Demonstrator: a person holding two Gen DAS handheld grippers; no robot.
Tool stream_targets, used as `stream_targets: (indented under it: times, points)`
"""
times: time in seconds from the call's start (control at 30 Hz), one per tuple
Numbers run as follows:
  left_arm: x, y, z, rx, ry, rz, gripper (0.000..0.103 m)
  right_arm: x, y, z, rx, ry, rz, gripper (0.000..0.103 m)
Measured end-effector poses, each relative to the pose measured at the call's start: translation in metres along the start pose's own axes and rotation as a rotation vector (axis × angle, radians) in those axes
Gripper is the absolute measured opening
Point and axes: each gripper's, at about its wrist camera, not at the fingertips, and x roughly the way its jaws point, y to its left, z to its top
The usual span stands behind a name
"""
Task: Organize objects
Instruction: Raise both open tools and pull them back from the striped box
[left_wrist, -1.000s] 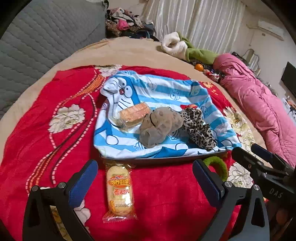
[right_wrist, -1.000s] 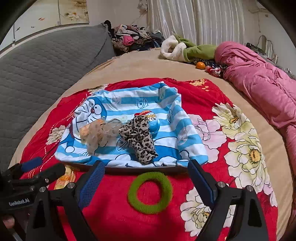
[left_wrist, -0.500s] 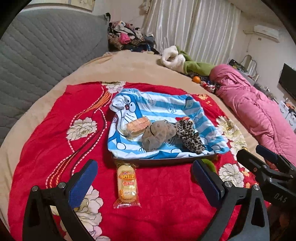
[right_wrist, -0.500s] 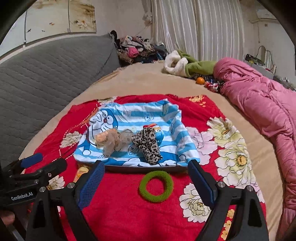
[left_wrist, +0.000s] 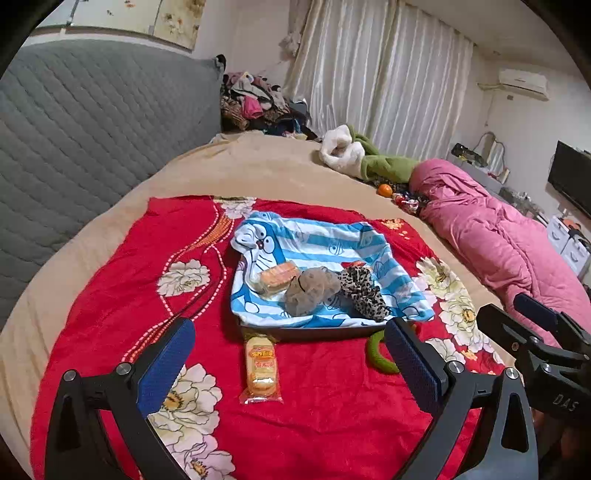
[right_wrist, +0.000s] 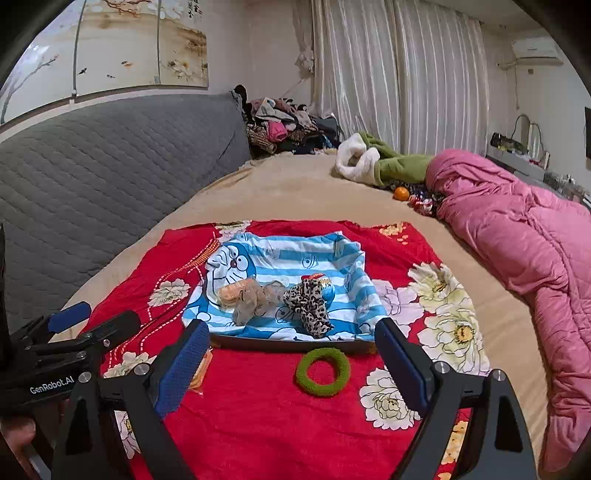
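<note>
A tray (left_wrist: 317, 332) (right_wrist: 288, 345) lined with a blue striped cartoon cloth sits on the red floral blanket. In it lie a wrapped orange snack (left_wrist: 279, 277), a beige scrunchie (left_wrist: 312, 290) (right_wrist: 255, 299), a leopard scrunchie (left_wrist: 364, 291) (right_wrist: 308, 308) and a blue egg toy (right_wrist: 325, 290). In front of the tray lie a yellow snack pack (left_wrist: 261, 363) and a green scrunchie (right_wrist: 323, 371) (left_wrist: 378, 352). My left gripper (left_wrist: 290, 358) and right gripper (right_wrist: 290, 362) both stand open and empty, held above the blanket short of the tray.
A grey quilted headboard (left_wrist: 92, 122) rises at the left. A pink duvet (right_wrist: 517, 240) lies along the right. A green-and-white garment (right_wrist: 376, 160), an orange (right_wrist: 401, 193) and a clothes pile (right_wrist: 284, 125) sit at the far end of the beige bed.
Both grippers have risen and drawn back from the tray, so tray and objects look smaller and more of the room shows. Jaws stayed open; nothing was picked up.
</note>
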Motion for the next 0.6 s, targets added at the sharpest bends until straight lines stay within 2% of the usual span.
stream_targets:
  times: [0.6]
  points:
    - [-0.065,0.003,-0.016,0.013,-0.082,0.011,0.102,-0.068,0.022,-0.013,-0.039,-0.087,0.001,0.095]
